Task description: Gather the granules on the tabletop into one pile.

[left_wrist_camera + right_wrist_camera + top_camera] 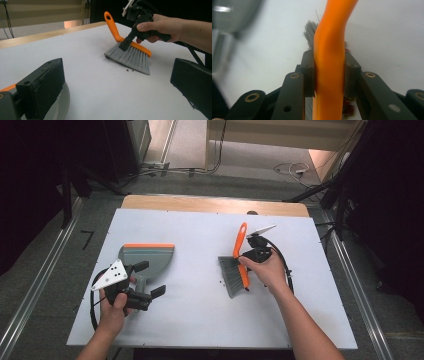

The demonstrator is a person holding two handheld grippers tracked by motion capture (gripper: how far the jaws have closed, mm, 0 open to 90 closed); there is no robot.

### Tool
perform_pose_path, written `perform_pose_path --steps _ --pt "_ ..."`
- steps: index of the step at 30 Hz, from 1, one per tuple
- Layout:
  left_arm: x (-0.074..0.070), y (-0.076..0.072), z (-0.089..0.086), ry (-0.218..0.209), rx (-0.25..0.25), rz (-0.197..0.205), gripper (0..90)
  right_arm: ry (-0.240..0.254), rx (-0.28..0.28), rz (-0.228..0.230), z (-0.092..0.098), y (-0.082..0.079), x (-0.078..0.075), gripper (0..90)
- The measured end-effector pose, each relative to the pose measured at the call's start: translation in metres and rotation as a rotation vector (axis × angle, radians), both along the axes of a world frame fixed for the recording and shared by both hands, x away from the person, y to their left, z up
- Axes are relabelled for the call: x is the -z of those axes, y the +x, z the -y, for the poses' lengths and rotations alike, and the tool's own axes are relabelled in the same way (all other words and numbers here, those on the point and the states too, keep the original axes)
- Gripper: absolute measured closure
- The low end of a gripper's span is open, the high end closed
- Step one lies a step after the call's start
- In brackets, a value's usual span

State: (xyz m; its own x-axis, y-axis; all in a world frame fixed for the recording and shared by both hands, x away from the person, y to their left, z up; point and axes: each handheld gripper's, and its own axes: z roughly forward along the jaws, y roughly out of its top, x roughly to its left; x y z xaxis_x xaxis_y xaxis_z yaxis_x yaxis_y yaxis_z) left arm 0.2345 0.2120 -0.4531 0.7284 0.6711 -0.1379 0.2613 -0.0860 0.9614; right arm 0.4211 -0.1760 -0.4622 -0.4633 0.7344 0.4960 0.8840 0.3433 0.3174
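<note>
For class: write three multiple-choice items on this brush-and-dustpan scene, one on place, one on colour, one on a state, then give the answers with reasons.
1. Where does the dustpan lie?
A. Under the brush
B. On the table, by the left gripper
C. On the floor

2. What colour is the brush handle?
A. Orange
B. Blue
C. Green

3. How does the right gripper stand?
A. Open, off the brush
B. Shut on nothing
C. Shut on the brush

Answers:
1 B, the high view shows the pan on the white top by that gripper.
2 A, orange in all views.
3 C, the right gripper view shows both jaws pressed to the handle.
</note>
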Motion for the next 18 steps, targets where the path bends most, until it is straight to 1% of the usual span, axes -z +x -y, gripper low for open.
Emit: perform_pose_path --steps 1,2,3,4,5,6,7,10,11,12,14,16,18 --pt "0.000 0.000 0.000 0.001 0.000 0.000 0.0 0.029 -0.008 0.004 0.000 -0.001 -0.003 67.5" --pt "0.000 0.000 0.000 0.001 0.001 0.000 0.0 0.036 -0.008 0.004 0.000 -0.002 -0.009 67.6" --pt "0.000 0.001 0.001 0.002 0.001 0.000 0.0 0.037 -0.019 0.020 -0.002 -0.004 -0.014 67.7" --pt "0.001 0.001 0.001 0.002 0.000 -0.002 0.0 0.049 -0.030 0.021 -0.004 -0.006 -0.020 67.8" --pt "0.001 0.001 0.001 0.002 0.000 -0.003 0.0 0.065 -0.049 0.024 -0.006 -0.007 -0.025 67.8" --pt "0.001 0.001 0.001 0.003 0.002 -0.003 0.0 0.063 -0.066 0.037 -0.010 -0.010 -0.031 67.8" --pt "0.001 0.001 0.002 0.004 0.003 -0.003 0.0 0.040 -0.090 0.051 -0.015 -0.013 -0.037 67.8" --pt "0.001 0.001 0.002 0.001 0.004 -0.004 0.0 -0.088 -0.186 0.091 -0.038 -0.022 -0.049 67.8" --pt "0.001 0.001 0.002 -0.001 0.004 -0.003 0.0 -0.128 -0.218 0.093 -0.047 -0.024 -0.050 67.8" --pt "0.000 0.000 0.002 -0.002 0.002 -0.003 0.0 -0.154 -0.245 0.083 -0.055 -0.027 -0.050 67.8" --pt "0.000 0.000 0.001 -0.004 0.002 0.000 0.0 -0.186 -0.297 0.053 -0.070 -0.032 -0.045 67.8" --pt "-0.001 0.000 0.000 -0.005 0.002 0.002 0.0 -0.236 -0.359 0.040 -0.083 -0.035 -0.036 67.8" --pt "-0.001 0.000 -0.001 -0.009 0.001 0.002 0.0 -0.277 -0.404 0.024 -0.091 -0.039 -0.027 67.9"
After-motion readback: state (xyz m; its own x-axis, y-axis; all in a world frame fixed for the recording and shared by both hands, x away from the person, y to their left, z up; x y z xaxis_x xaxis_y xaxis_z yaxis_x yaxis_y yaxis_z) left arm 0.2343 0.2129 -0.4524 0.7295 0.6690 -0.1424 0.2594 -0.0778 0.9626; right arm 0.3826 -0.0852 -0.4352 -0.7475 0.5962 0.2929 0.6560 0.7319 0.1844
